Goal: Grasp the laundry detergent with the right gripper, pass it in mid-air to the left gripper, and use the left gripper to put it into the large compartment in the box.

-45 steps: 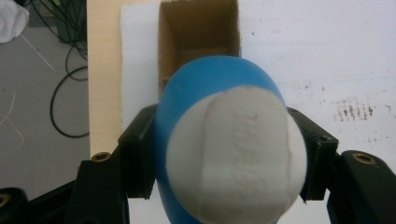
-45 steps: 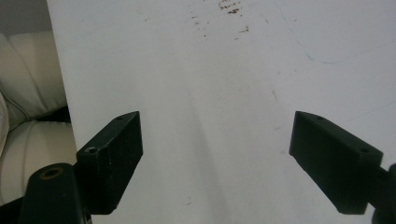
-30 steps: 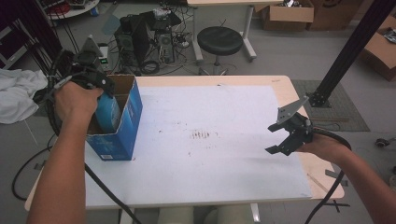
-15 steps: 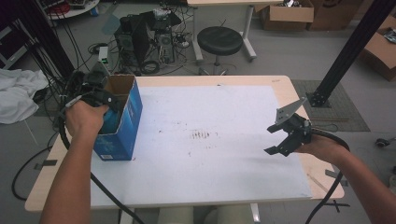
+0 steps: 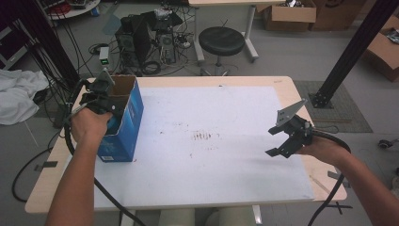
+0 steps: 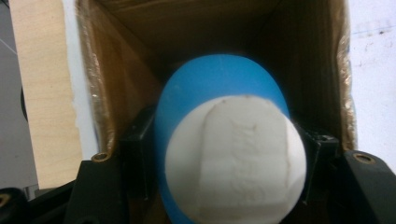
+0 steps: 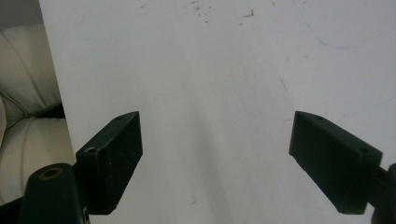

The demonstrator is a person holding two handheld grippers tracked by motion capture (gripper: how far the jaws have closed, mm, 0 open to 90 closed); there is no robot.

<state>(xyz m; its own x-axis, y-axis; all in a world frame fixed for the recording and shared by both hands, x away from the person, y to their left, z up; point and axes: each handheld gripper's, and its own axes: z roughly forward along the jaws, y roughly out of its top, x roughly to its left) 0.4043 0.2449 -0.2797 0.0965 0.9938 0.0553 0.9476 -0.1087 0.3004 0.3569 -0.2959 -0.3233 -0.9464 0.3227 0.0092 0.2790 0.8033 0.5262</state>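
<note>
An open-topped blue cardboard box stands on the left part of the white sheet. My left gripper points down into the box mouth. It is shut on a rounded blue object with a white end, with one black pad pressing on each side of it. In the left gripper view my left gripper holds the object between the box's brown inner walls. My right gripper hovers over the sheet's right side, open, with nothing between the fingers; the right gripper view shows the same gripper over bare sheet.
The white sheet covers most of the wooden table, whose edges show on all sides. A black post rises by the far right corner. A stool, computer cases and cables stand on the floor beyond.
My left hand has sunk, taking the blue object down from above the box into its mouth. The right gripper has stayed where it was.
</note>
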